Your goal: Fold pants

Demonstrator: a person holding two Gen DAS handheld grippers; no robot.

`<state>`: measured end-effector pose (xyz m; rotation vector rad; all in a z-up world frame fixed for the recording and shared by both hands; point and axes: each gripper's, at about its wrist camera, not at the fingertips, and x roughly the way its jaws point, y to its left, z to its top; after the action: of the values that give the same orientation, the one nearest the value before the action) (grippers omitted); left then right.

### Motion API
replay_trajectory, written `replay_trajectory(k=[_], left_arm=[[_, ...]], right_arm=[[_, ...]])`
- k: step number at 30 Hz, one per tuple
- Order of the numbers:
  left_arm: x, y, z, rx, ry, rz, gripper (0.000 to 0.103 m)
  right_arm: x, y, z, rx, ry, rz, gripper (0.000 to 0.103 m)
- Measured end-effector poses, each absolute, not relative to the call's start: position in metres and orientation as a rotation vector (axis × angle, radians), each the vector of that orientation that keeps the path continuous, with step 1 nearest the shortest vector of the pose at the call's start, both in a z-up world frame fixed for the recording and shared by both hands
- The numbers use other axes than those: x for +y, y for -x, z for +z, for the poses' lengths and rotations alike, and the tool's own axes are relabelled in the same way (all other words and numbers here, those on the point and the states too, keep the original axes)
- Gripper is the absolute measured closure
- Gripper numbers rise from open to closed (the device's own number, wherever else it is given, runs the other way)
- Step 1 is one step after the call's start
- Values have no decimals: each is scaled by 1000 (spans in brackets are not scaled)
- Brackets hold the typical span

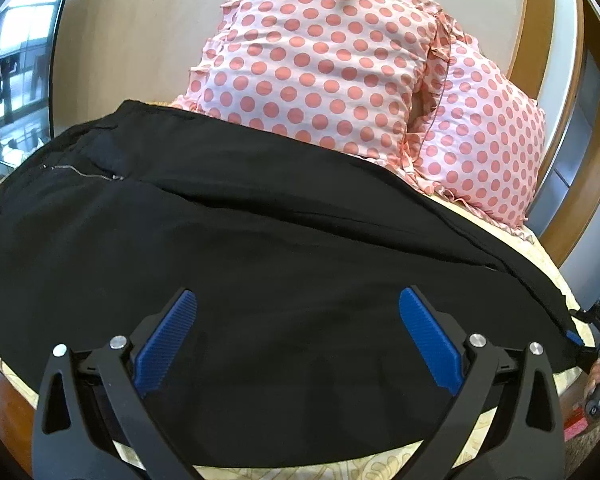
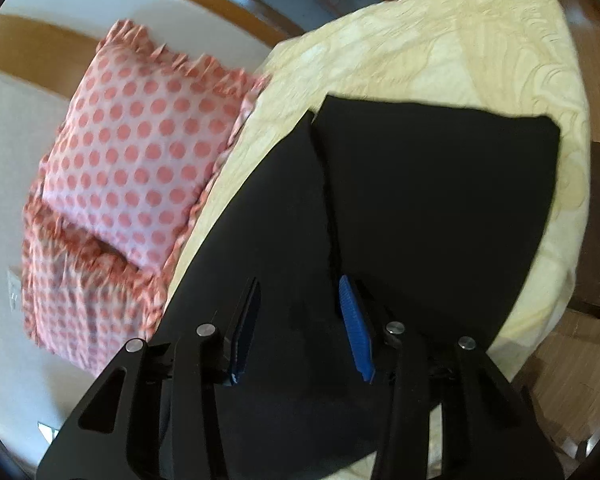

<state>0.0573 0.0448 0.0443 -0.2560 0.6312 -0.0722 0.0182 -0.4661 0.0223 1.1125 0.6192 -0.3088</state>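
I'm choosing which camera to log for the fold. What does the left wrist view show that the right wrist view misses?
Only the left wrist view shows the waist end of the black pants, with its zipper, a window, and the right gripper at the far leg end. Only the right wrist view shows the two leg hems lying side by side and the wooden floor. Both show the polka-dot pillows, the cream bedspread and open fingers over the pants.
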Motion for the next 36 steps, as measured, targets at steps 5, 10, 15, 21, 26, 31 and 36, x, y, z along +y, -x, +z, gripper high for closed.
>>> replay_trajectory(k=[5,10,15,21,26,31,36], left_arm=[[37,-60,44,647,274,-111,2],[37,-58,46,639,262,-104,2],[45,-60,44,668,302,-85,2],[60,-66,50,666,332,-93,2],[96,-94,65,652,543,-168,2],[121,-159,79,718,612,-128,7],[120,-254,79,838,546,-11,26]], right_arm=[[-465,-18,17,558,-1197,-188,60],[-455,-31,11,566,-1220,-102,64],[-458,-46,12,526,-1176,-209,70],[-472,-63,0,517,-1186,-186,97],[-495,-27,14,368,-1192,-145,100],[-508,-4,19,325,-1190,-142,100],[-506,-4,23,327,-1148,-133,100]])
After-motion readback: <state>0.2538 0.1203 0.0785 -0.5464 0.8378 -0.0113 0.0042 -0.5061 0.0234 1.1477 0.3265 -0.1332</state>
